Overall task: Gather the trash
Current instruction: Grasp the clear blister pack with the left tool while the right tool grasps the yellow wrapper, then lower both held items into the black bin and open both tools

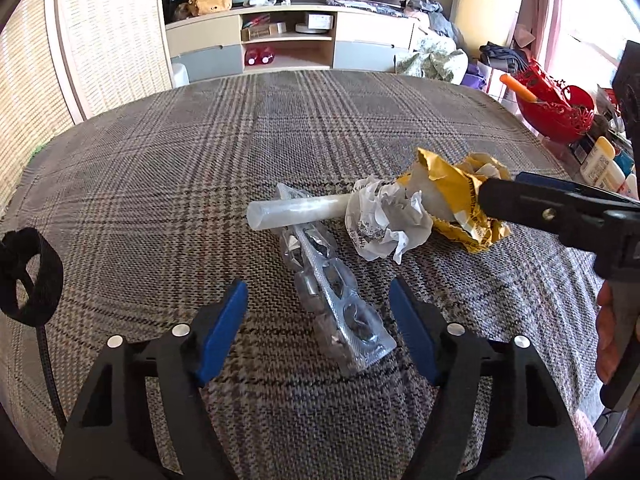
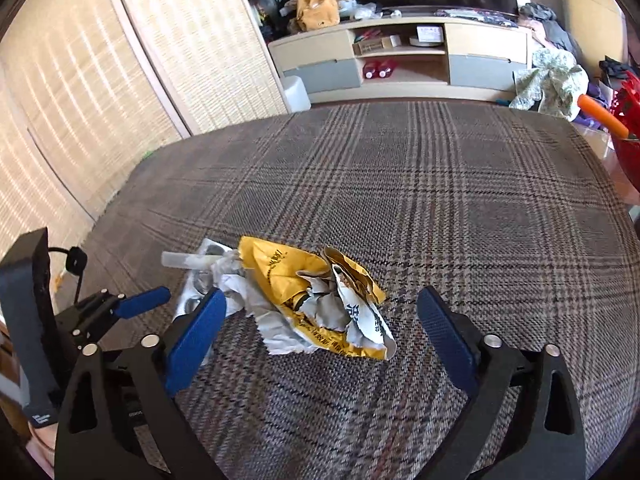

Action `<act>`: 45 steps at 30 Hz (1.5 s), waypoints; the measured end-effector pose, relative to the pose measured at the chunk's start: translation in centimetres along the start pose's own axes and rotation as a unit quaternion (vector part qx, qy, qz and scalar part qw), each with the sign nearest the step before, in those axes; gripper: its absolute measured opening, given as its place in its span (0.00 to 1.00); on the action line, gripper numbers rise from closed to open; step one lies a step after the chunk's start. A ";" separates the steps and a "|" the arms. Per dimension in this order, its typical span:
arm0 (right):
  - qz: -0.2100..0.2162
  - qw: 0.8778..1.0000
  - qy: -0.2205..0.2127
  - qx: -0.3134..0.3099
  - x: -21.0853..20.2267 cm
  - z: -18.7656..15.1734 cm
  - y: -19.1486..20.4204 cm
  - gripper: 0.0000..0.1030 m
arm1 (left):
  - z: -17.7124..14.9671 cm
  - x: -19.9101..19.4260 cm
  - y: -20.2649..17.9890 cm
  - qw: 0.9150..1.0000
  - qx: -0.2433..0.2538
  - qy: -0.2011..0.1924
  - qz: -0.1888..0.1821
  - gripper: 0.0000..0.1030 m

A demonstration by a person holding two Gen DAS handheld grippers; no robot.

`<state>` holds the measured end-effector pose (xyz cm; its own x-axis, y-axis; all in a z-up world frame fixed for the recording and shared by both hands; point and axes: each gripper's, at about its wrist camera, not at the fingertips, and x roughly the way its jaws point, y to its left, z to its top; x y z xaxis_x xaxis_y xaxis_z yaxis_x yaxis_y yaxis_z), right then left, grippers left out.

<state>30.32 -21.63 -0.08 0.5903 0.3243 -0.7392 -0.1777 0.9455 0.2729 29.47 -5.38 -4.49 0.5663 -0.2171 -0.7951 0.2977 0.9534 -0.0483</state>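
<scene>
Your left gripper [image 1: 318,308] points down at a table covered with a checked cloth [image 1: 160,168], and its blue-padded fingers [image 1: 224,332] stand apart with nothing pressed between them. A crushed clear blister pack [image 1: 340,312] lies on the cloth in the gap between those fingers, lengthwise along the line the gripper points, and neither pad touches it. The far end of the blister pack runs under a pale, frosted plastic tube [image 1: 296,210], which lies crosswise on top of it. The right end of the tube disappears into a wad of crumpled white paper [image 1: 384,220], and a crumpled yellow wrapper [image 1: 452,184] sits just behind and to the right of that paper, touching it. Your right gripper [image 2: 320,330] also points down at the cloth, with its fingers [image 2: 192,344] wide apart and clamped on nothing. The yellow wrapper [image 2: 296,276] and the white paper [image 2: 360,320] lie together in a heap in the gap between those fingers, closer to the left pad; whether that pad touches the paper cannot be told. From the left wrist view, the right gripper's black finger [image 1: 520,200] reaches in from the right edge and overlaps the yellow wrapper, and a hand [image 1: 612,340] holds its grip. A red basket [image 1: 556,100] stands well apart, beyond the table's far right corner. All the trash is grouped near the middle of the table, on your side of it.
</scene>
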 end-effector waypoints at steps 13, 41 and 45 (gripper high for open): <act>-0.014 1.000 0.007 -0.015 -0.8 -1.6 0.0 0.51 | -1.0 -0.3 -0.4 1.000 0.015 -0.001 0.003 0.36; 0.015 0.995 -0.082 -0.058 -16.4 -15.2 7.7 0.51 | -14.5 -16.1 -2.2 0.996 0.030 -0.085 0.005 0.28; 0.012 0.995 -0.085 -0.054 -17.0 -17.9 8.0 0.51 | -17.1 -16.8 -3.0 0.996 0.032 -0.085 -0.004 0.29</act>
<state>4.76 -19.07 3.65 0.7079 0.3452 -0.6162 -0.2714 0.9384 0.2139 5.90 -1.03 -1.29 0.6838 -0.2619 -0.6810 0.3480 0.9374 -0.0111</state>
